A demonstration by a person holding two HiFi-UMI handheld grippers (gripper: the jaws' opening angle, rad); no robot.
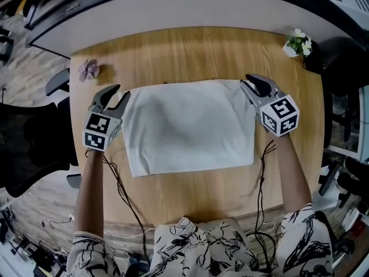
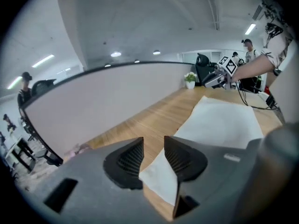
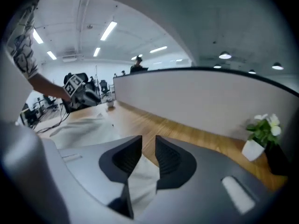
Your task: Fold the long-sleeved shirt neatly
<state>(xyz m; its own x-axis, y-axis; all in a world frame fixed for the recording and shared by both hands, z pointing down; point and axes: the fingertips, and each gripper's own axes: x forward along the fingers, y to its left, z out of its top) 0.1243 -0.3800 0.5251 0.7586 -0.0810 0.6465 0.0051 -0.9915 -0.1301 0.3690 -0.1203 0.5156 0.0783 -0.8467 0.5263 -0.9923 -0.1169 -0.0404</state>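
Two grippers flank the folded shirt (image 1: 187,126) on the table (image 1: 190,51). The left gripper (image 1: 120,92), jaws apart and empty, has it toward four o'clock; the right gripper (image 1: 246,81), likewise parted, toward eight. Its long axis runs nine-to-three, equally near both.

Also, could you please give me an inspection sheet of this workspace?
Surface: wooden table, no stains seen.
Job's things: white shirt lies flat mid-table, folded to a rectangle.
Clutter: small purple flower far left; potted plant far right.
Grippers: left gripper by the shirt's far left corner, right gripper by its far right corner; both open, holding nothing.
Cables: a black cable trails back from each gripper.
Surroundings: curved partition behind the table; office chair at left.
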